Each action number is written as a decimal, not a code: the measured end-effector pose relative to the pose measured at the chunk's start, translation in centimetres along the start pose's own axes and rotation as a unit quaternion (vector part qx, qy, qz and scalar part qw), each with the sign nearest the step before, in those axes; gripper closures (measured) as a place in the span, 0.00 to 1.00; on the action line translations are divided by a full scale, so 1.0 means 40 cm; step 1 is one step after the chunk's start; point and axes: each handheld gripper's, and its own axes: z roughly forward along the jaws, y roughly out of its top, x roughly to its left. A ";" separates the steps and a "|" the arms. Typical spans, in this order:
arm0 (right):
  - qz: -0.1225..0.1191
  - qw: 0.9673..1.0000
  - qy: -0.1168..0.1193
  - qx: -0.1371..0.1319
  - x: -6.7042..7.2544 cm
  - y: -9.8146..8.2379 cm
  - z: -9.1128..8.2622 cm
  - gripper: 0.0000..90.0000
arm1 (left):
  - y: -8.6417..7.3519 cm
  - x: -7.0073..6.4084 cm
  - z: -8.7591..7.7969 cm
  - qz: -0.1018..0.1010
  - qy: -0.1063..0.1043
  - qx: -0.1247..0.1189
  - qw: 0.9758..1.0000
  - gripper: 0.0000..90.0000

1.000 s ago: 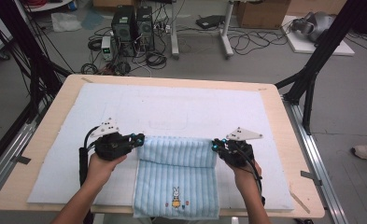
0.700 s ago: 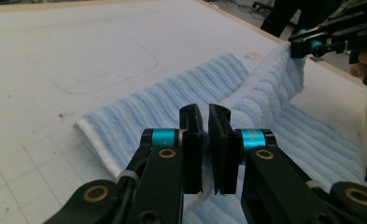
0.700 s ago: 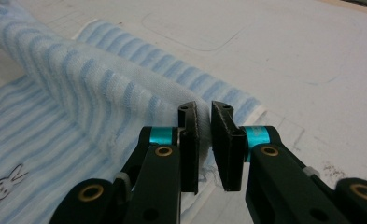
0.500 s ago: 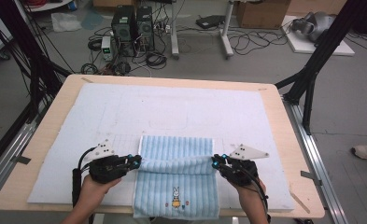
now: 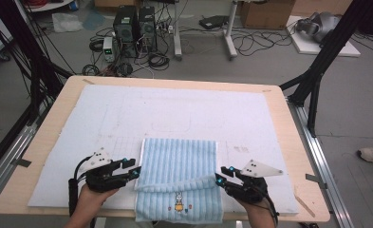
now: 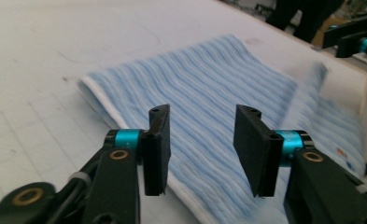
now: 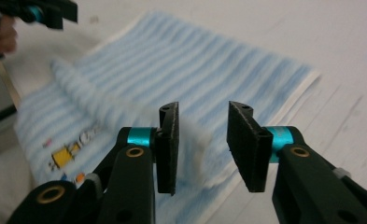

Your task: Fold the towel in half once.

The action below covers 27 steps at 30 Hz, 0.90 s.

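Observation:
A light blue striped towel (image 5: 179, 159) with a small rabbit picture lies on the white mat, its near end hanging over the table's front edge. A raised fold (image 5: 174, 183) crosses it between my grippers. My left gripper (image 5: 135, 172) sits at the towel's left edge. Its jaws have just been opening and nothing is between them; in the left gripper view (image 6: 202, 116) the towel (image 6: 209, 88) lies beyond them. My right gripper (image 5: 218, 179) is at the right edge. It too has just been opening, and in the right gripper view (image 7: 202, 112) a blurred towel edge (image 7: 193, 140) slips between unpressed pads.
The white mat (image 5: 127, 118) covers most of the wooden table (image 5: 51, 123). Black frame legs (image 5: 317, 80) stand at the table's right and left. Computer towers (image 5: 134, 23) and cables lie on the floor behind.
Both hands have drawn toward the table's near edge with the towel's fold. Both grippers have gone from shut on the towel's edge to open, and the fold has dropped.

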 end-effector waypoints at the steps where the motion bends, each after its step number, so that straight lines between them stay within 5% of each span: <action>1: 0.004 1.000 -0.002 -0.011 -0.006 0.005 -0.006 0.67 | 0.003 0.007 0.001 -0.004 0.006 -0.003 1.000 0.58; 12: 0.023 0.999 -0.036 -0.012 -0.046 0.019 0.024 0.58 | 0.044 0.067 0.050 -0.006 0.040 -0.037 0.999 0.29; 23: 0.042 0.998 -0.056 -0.005 -0.098 0.061 0.103 0.45 | 0.079 0.114 0.095 0.000 0.023 -0.039 0.999 0.27; 27: 0.026 0.998 -0.063 0.017 -0.109 0.050 0.127 0.42 | 0.085 0.125 0.102 0.007 0.023 -0.038 0.999 0.27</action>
